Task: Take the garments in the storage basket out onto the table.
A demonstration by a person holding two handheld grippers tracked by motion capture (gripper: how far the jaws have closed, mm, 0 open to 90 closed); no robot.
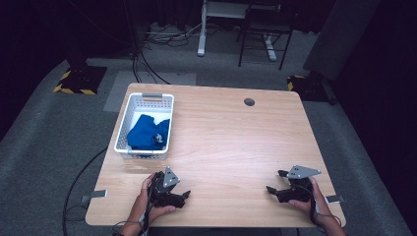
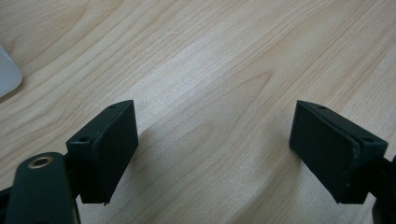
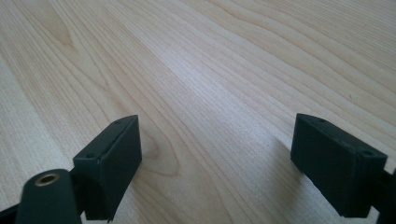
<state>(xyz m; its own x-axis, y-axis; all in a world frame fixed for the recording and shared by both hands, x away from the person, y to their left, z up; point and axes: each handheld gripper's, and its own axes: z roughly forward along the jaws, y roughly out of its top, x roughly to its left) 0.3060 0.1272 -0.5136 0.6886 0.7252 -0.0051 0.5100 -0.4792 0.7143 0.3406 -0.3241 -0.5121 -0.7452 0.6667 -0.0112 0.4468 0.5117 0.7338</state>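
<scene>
The left gripper (image 1: 183, 194) rests near the front edge of the wooden table (image 1: 231, 147), held in the person's left hand (image 1: 147, 199). Its two flat, matte black jaws stand wide apart with nothing between them, just pale wood with a fine wavy grain. The right gripper (image 1: 273, 189) sits well off to its side, near the table's front right corner, held in the right hand (image 1: 307, 201); its block-shaped jaws are likewise spread wide over bare wood, gripping nothing. Each gripper carries a grey three-cornered plate on top.

Just ahead of the left gripper, and slightly to its left, stands a white plastic basket (image 1: 129, 129), rectangular with latticed walls. A crumpled blue cloth (image 1: 145, 132) lies inside it, soft and folded over itself, with a small pale patch near its middle. A rounded white corner of the basket (image 2: 8, 73) shows at the edge of the left gripper view. Far ahead of the right gripper, a small round grey cap (image 1: 249, 102) is set flush into the tabletop.
</scene>
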